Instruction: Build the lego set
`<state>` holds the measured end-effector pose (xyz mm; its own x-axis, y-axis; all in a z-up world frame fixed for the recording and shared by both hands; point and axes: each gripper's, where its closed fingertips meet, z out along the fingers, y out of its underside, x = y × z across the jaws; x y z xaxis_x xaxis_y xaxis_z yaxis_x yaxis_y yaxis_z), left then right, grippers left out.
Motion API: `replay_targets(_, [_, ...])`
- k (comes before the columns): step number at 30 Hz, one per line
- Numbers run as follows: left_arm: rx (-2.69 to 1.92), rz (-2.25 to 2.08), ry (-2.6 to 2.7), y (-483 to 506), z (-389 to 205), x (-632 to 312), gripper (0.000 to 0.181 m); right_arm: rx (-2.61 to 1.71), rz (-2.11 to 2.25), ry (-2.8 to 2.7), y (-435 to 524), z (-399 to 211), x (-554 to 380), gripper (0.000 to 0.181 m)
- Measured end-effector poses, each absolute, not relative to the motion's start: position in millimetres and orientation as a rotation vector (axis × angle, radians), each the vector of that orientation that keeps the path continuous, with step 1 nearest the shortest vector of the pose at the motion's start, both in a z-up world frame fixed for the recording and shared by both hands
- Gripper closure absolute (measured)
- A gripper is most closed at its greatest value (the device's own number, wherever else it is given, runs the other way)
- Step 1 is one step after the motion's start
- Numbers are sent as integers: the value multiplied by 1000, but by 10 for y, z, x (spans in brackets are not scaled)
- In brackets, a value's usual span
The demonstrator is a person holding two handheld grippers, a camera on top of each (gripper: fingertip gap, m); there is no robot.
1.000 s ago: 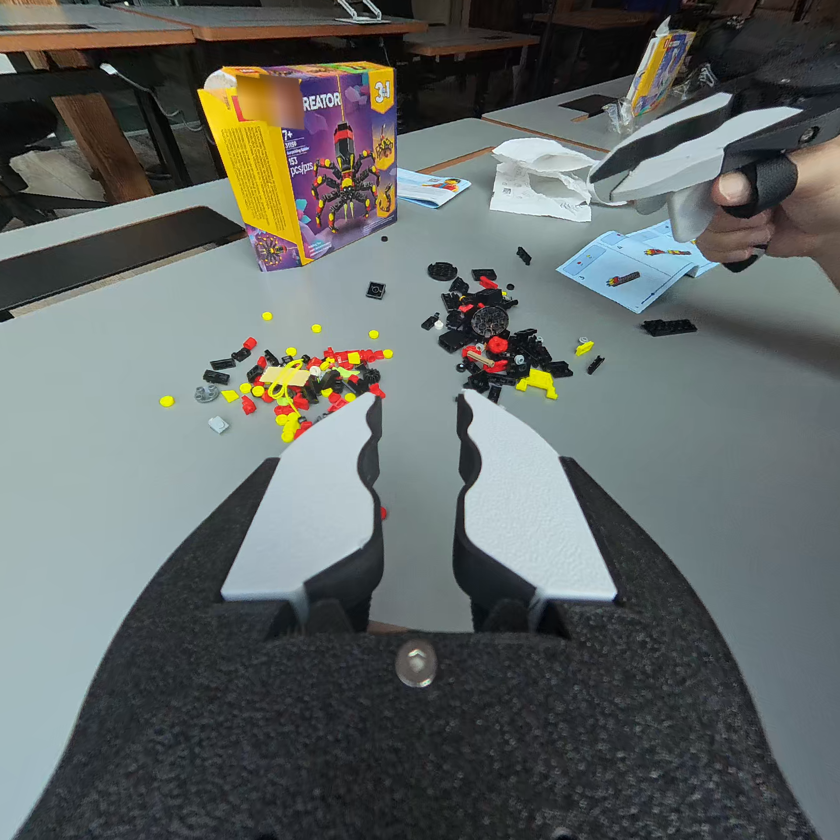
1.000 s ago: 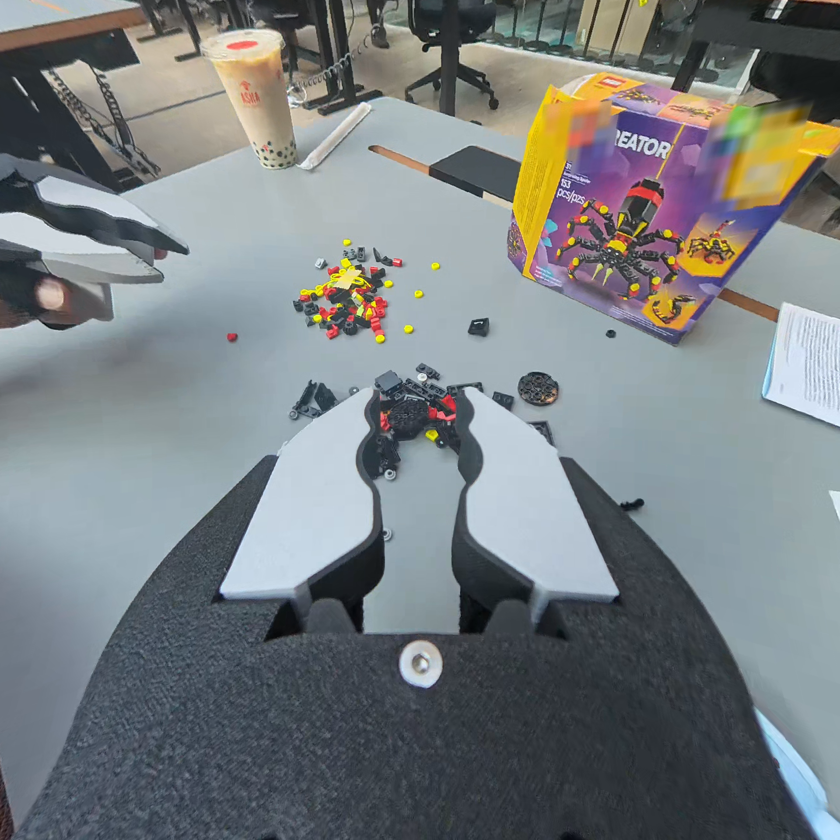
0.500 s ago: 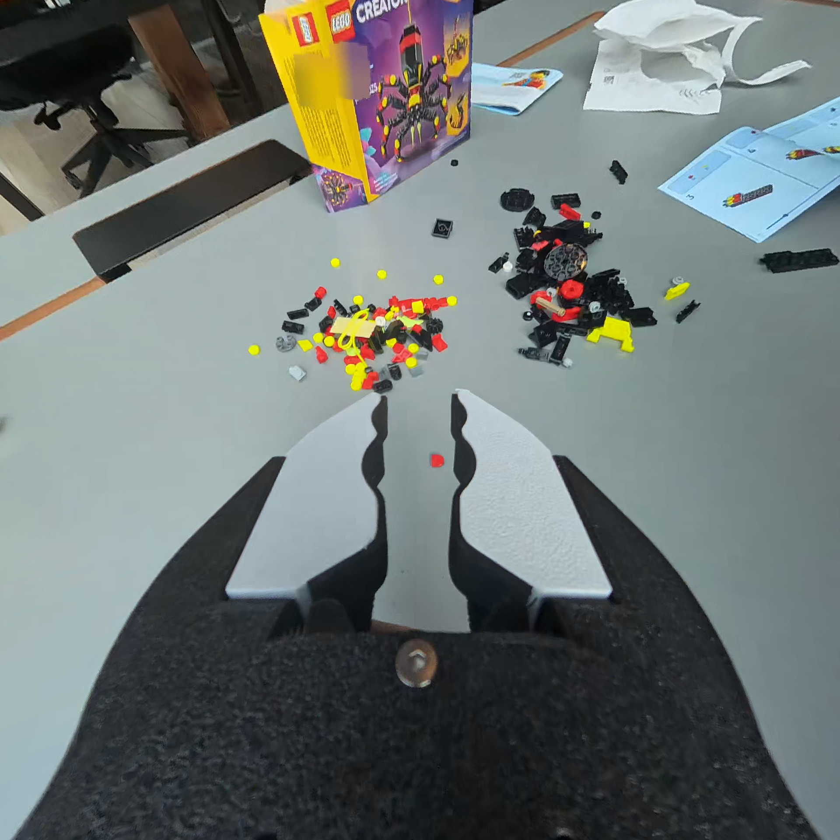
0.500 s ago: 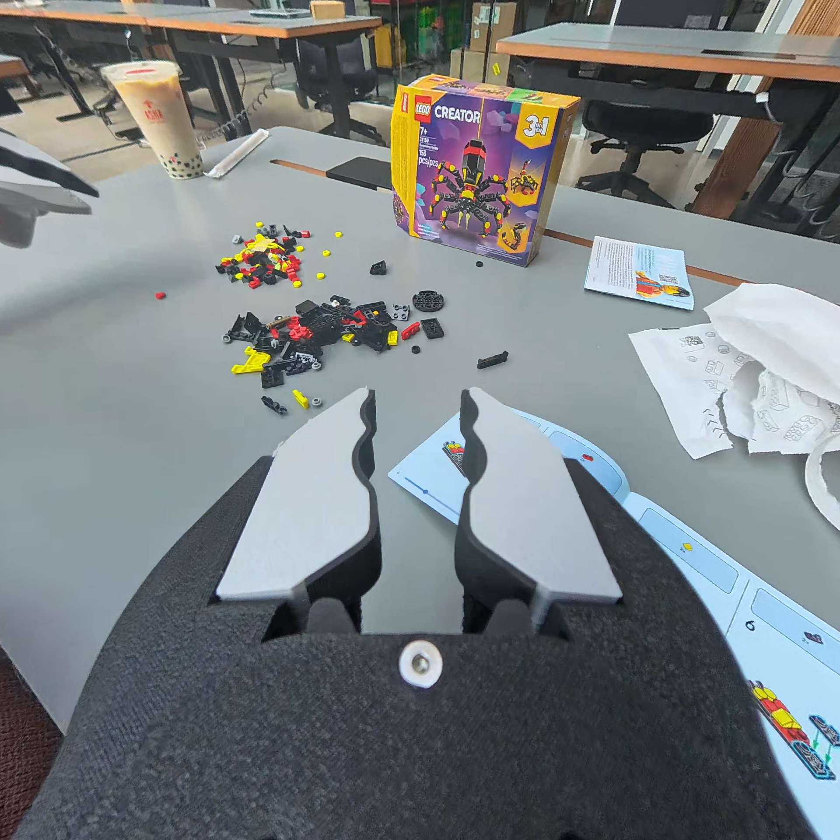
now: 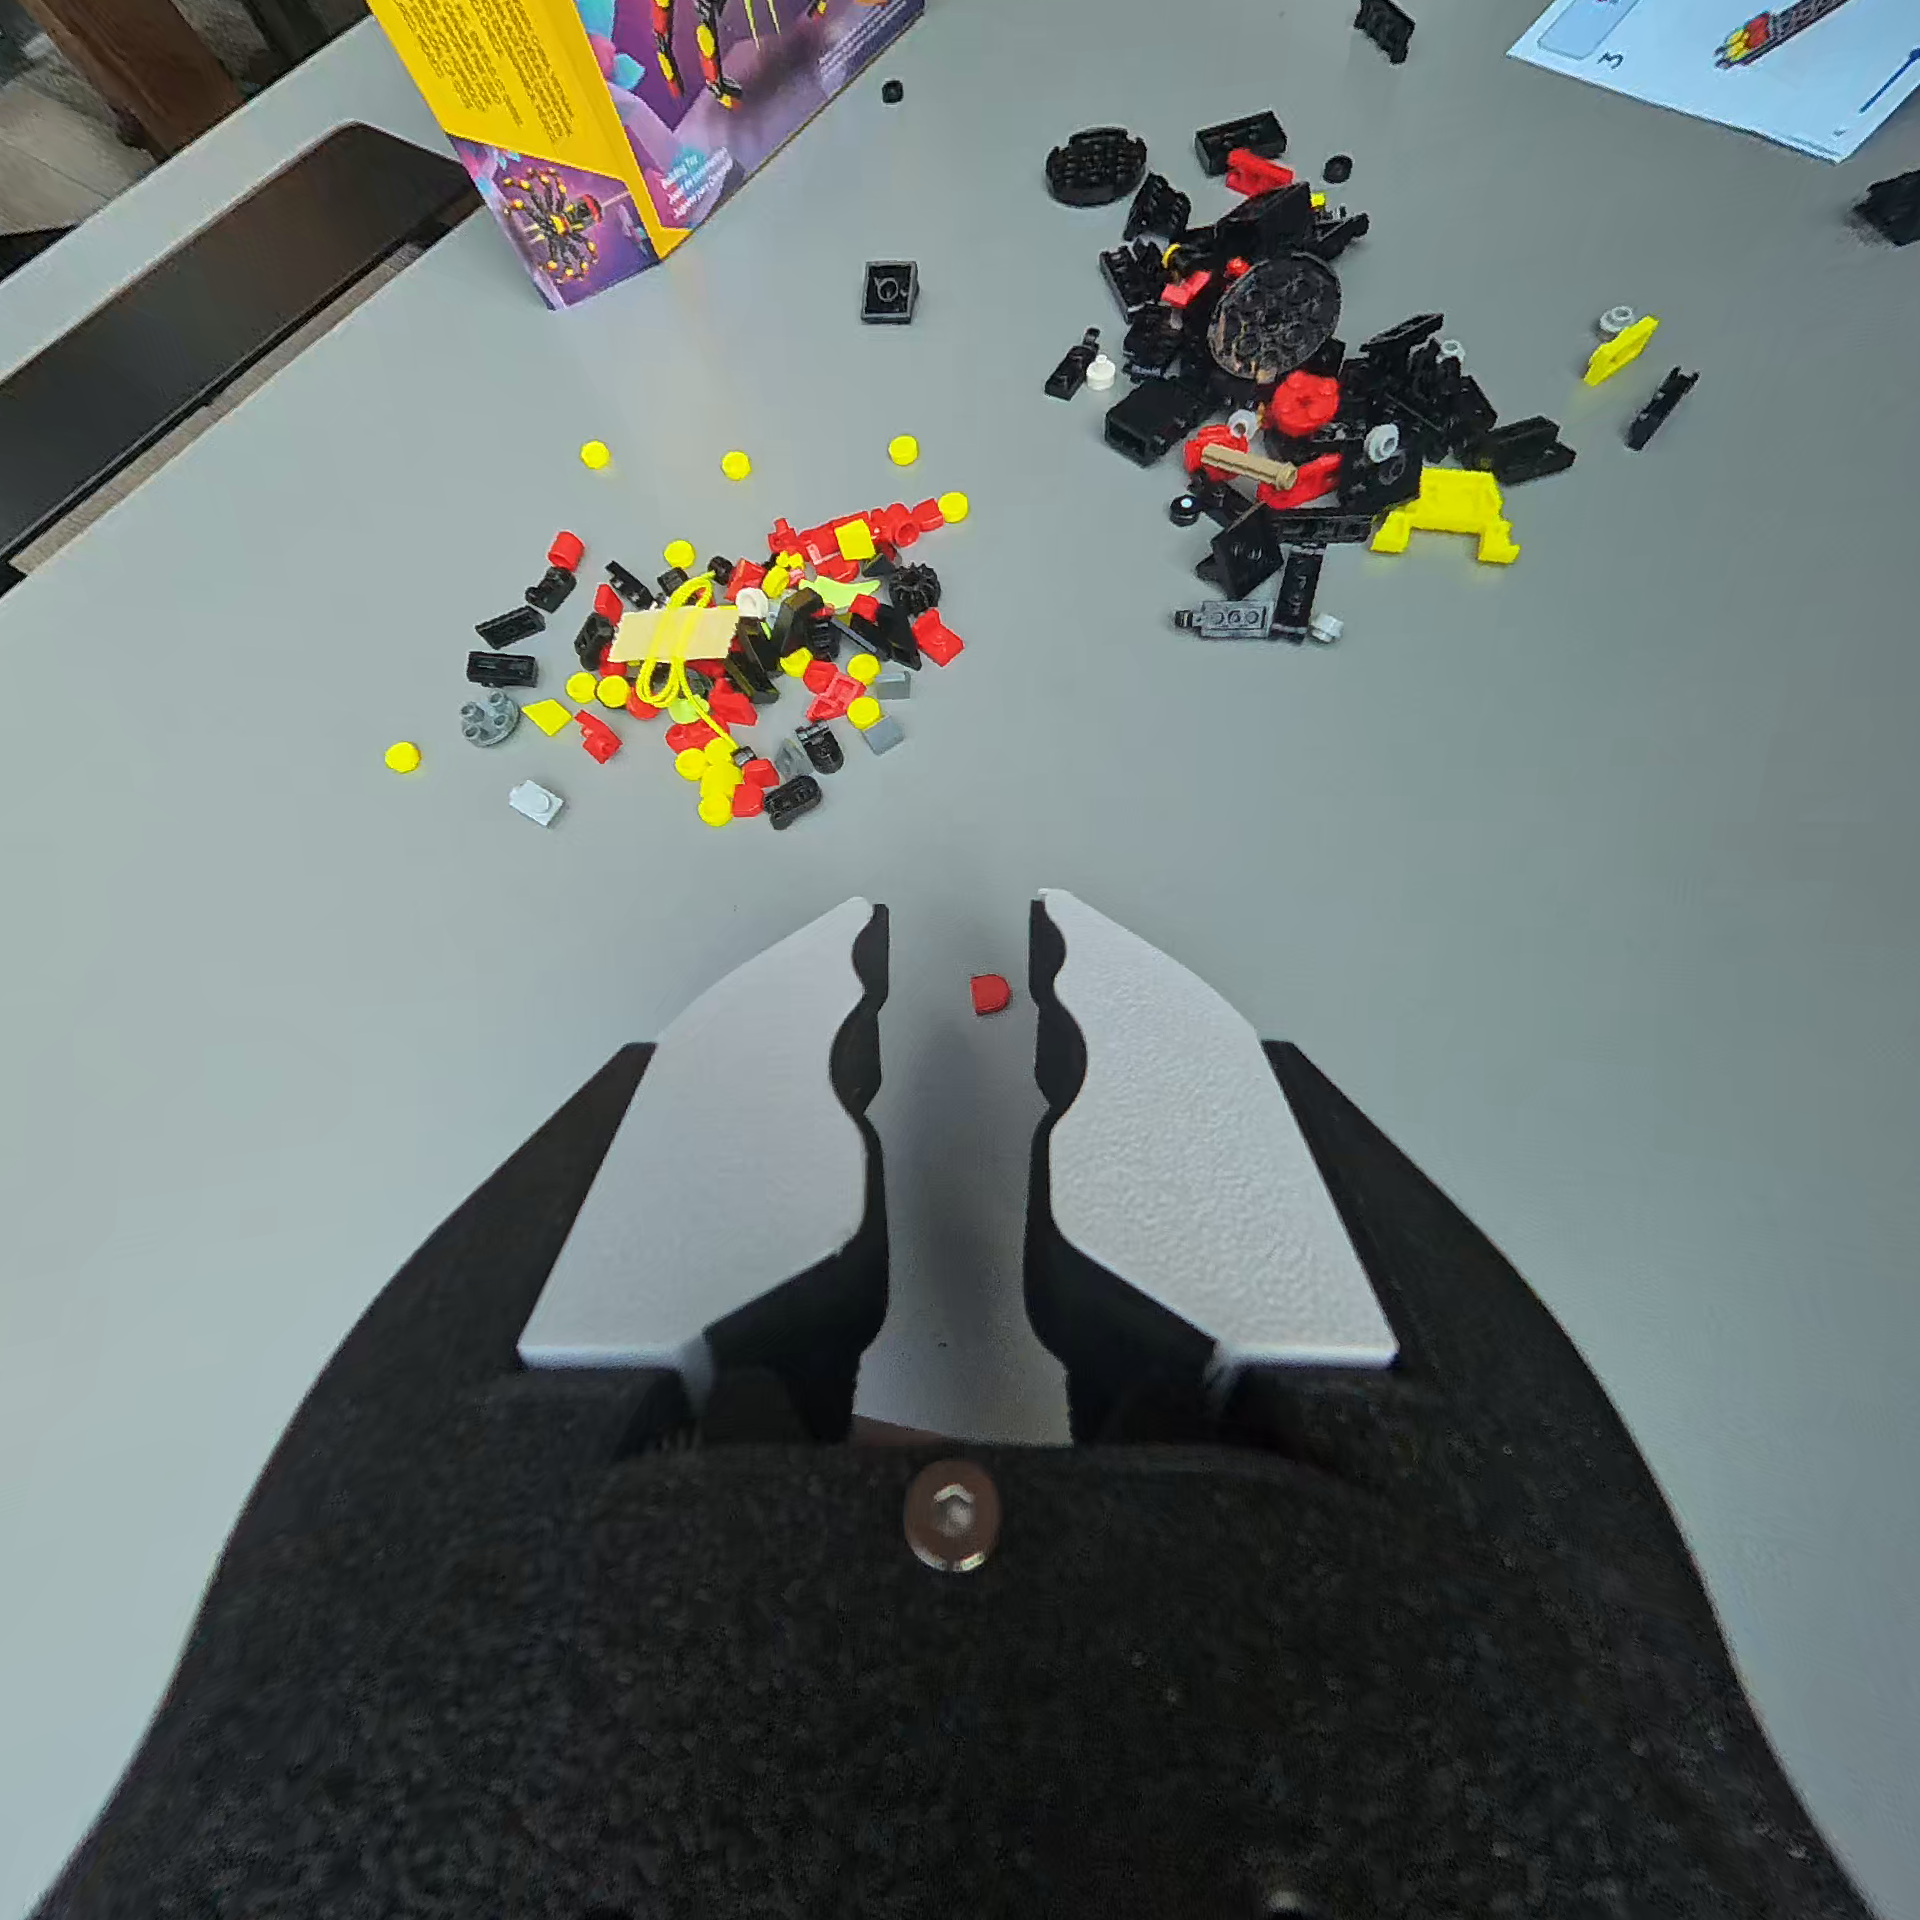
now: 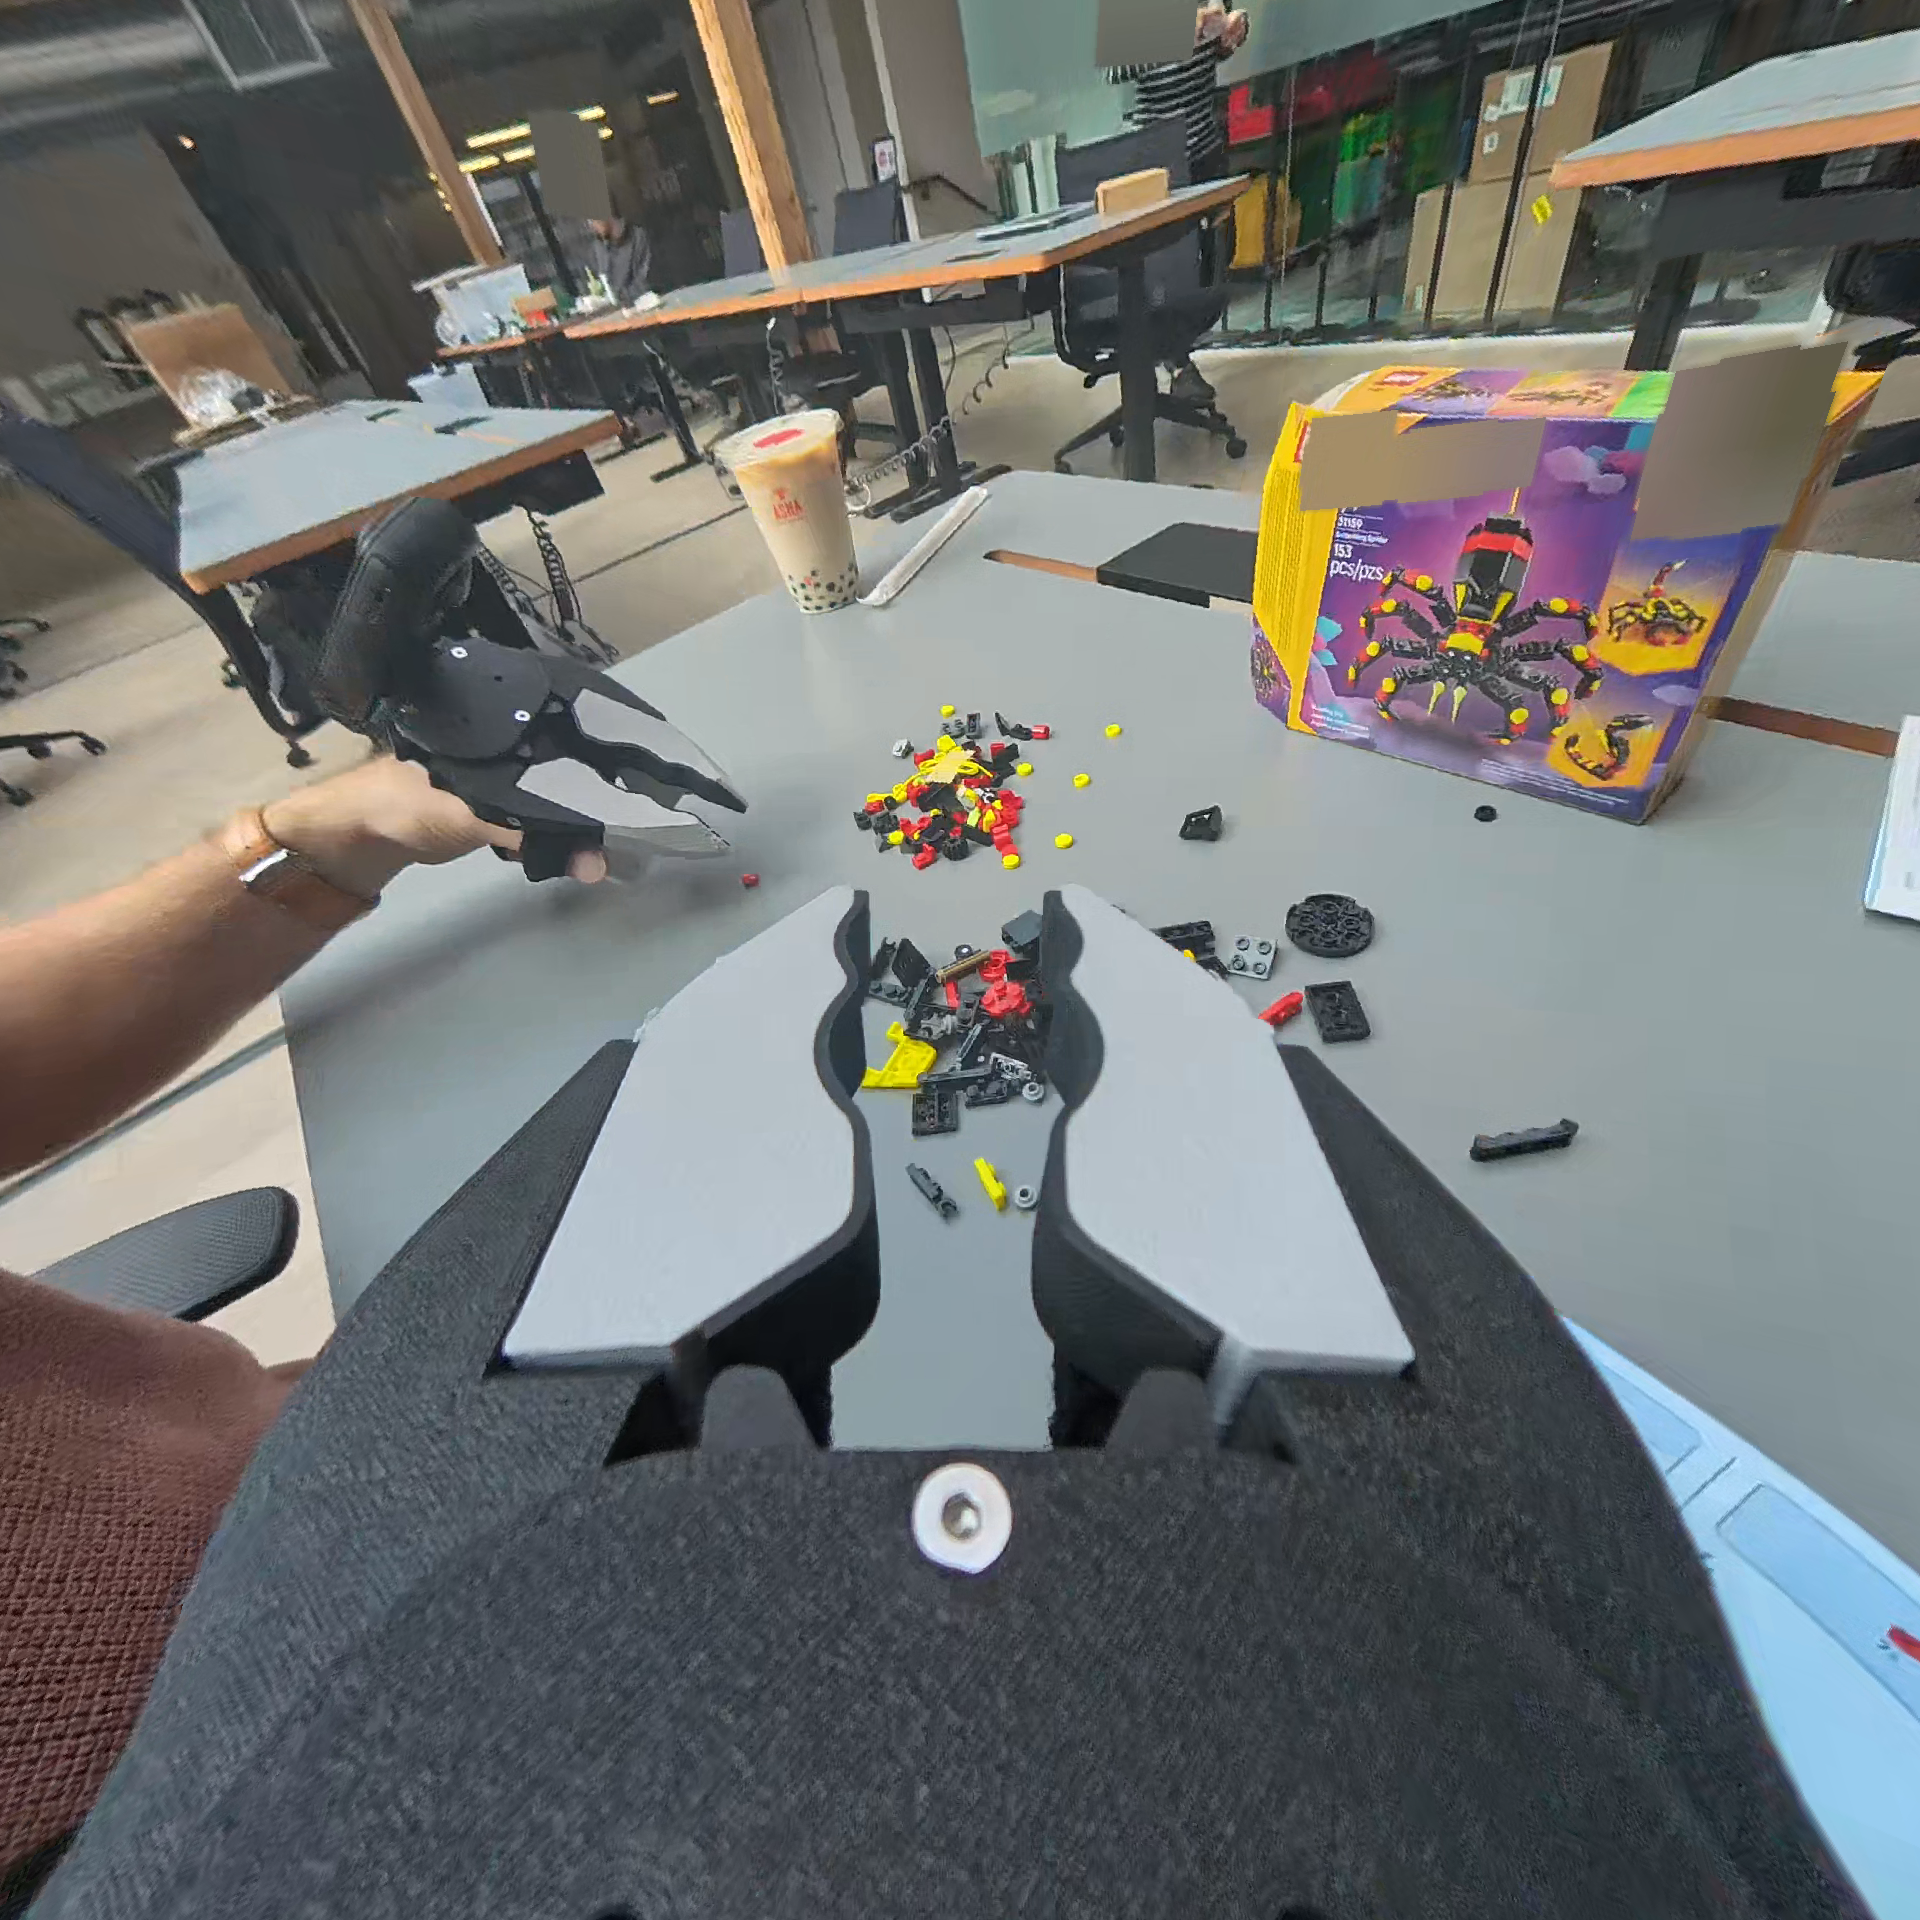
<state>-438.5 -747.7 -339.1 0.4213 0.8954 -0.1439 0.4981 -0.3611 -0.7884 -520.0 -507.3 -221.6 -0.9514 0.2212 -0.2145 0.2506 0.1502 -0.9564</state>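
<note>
A lone small red piece [image 5: 989,993] lies on the grey table between the fingers of my left gripper [image 5: 956,906], which is open and empty just above it. The red piece also shows in the right wrist view [image 6: 750,881], just past the left gripper [image 6: 717,826] there. A pile of small red, yellow and black pieces [image 5: 727,655] lies ahead, a pile of larger mostly black pieces [image 5: 1299,395] to its right. My right gripper [image 6: 956,904] is open and empty, above the black pile [image 6: 966,1029].
The purple and yellow set box [image 6: 1507,592] stands at the back right. A drink cup [image 6: 795,509] stands at the far edge. The blue instruction sheet [image 5: 1714,62] lies at the right. A black bar piece [image 6: 1522,1140] and a round black plate [image 6: 1330,923] lie apart. Tip to tip, the grippers are about 30 centimetres apart.
My left gripper has dropped closer to the table, the red piece staying between its fingers. My right gripper has swung left from the instruction sheet to over the black pile.
</note>
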Motion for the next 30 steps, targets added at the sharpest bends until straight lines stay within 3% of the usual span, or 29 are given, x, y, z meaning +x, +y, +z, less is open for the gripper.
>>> replay_targets(7, [-2076,731,-1101,-7426,-3430,-4344,151,507,-2036,2329,-5066,-2261,-5201,150])
replay_targets(19, [-2138,729,-1128,-7353,-3596,-4203,151,799,-2104,2423,-4063,-2693,-5241,150])
replay_targets(30, [-2139,785,-1238,-7420,-3650,-4317,159,706,-2093,2400,-4288,-2697,-5204,150])
